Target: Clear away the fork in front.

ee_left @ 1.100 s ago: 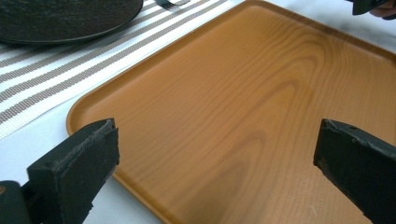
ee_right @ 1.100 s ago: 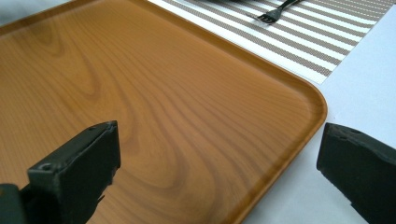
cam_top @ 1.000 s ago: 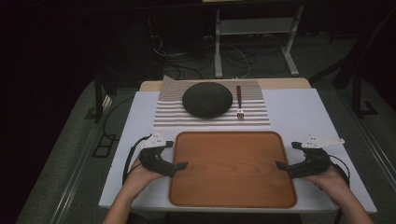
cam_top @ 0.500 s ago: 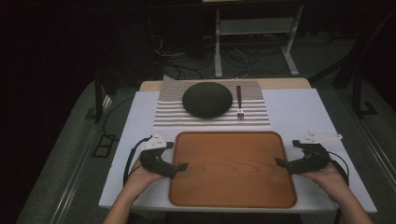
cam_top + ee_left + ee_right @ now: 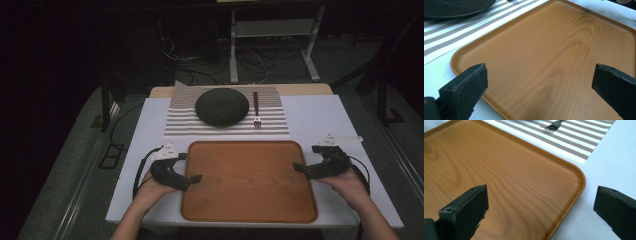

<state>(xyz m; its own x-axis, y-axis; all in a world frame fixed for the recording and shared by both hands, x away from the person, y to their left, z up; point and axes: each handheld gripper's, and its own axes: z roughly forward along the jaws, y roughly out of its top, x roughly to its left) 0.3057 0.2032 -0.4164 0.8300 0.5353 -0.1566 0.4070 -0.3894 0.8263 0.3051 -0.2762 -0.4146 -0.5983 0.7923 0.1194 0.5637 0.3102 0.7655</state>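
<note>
Left hand-held gripper [image 5: 194, 178] brought inward onto left rim of wooden tray [image 5: 250, 200], jaws apart; right hand-held gripper [image 5: 298, 167] likewise parted at right rim. Tray lain flat on tabletop [image 5: 310, 117]. Two-sided lift judged imminent.

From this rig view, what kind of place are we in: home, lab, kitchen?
Probably a lab or recording workspace staged as a dining setup, not a home. A white-covered table holds a wooden tray, striped placemat and fork, while loose cables and a metal stand frame sit on the floor behind.
</note>
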